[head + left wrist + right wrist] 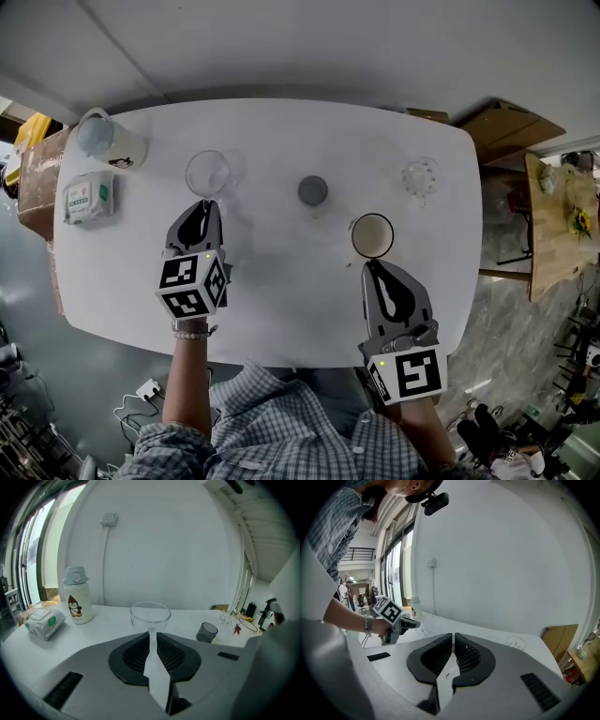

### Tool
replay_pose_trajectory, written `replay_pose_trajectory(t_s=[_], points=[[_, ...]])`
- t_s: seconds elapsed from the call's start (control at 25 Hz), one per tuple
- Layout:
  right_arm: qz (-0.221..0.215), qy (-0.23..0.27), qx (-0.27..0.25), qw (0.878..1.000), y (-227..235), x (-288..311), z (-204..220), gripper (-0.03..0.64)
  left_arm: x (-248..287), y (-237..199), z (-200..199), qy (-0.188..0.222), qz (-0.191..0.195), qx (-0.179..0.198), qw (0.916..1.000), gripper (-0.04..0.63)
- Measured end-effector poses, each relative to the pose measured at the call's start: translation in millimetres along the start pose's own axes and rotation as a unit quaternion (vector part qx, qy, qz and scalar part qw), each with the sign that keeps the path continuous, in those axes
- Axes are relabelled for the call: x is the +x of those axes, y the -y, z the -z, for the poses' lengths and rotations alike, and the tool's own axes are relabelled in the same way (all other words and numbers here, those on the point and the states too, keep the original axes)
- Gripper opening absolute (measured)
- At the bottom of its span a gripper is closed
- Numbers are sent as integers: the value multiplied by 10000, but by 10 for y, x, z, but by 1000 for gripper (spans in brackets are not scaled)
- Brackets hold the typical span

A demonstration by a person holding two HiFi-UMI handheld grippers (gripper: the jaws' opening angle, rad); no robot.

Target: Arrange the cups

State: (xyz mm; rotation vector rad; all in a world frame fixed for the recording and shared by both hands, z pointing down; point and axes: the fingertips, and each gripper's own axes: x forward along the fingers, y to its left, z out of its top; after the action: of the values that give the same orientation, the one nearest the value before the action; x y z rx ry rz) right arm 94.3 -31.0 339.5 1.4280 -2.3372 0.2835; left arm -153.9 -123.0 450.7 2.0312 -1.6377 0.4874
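Pinching the near wall of the clear glass [208, 173] with the left gripper [205, 206]. Its jaws are drawn almost together, with the thin rim caught between the pads. The glass is upright at 12 o'clock off the tips and, as far as I can judge, resting on the table [281, 309]. From table centre it sits at roughly 10 o'clock. Right gripper [367, 266] is closed tight on nothing, jaws meeting with no gap. The cream mug [372, 235] stands just beyond its tips at 12 o'clock, apart from them, and at about 4 o'clock from centre. Small grey cup [313, 190] is near centre, toward 12 o'clock. A second clear tumbler [421, 176] is out at 2 o'clock, well apart from the rest. Penguin bottle [109, 141] and a pack of wipes [89, 197] occupy the far 9-to-10 o'clock end and are not part of the job, I judge. Progress looks early to me. The four cups lie in a loose, uneven scatter across the top, none nested or lined up, and only one is in a grip. What remains, I judge, is carrying this glass to its spot, then the mug, the grey cup and the far tumbler. I cannot tell from here which layout is wanted.
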Motion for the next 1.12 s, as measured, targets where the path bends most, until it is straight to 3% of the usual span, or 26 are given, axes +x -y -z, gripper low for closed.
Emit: replay_pose_trajectory(t_s=[0.64, 0.84, 1.0, 1.12], points=[[236, -214, 201, 9993, 424, -27, 249, 31, 499, 917, -228, 110, 506, 16, 9987, 48], [398, -891, 350, 9946, 386, 17, 647, 32, 602, 1071, -278, 120, 587, -3, 9982, 48], [113, -1365, 755, 9877, 109, 100, 985, 37, 634, 1129, -307, 121, 623, 17, 9980, 48], [1, -1484, 937, 9845, -82, 207, 1100, 98, 646, 1151, -313, 128, 644, -2, 9978, 48]])
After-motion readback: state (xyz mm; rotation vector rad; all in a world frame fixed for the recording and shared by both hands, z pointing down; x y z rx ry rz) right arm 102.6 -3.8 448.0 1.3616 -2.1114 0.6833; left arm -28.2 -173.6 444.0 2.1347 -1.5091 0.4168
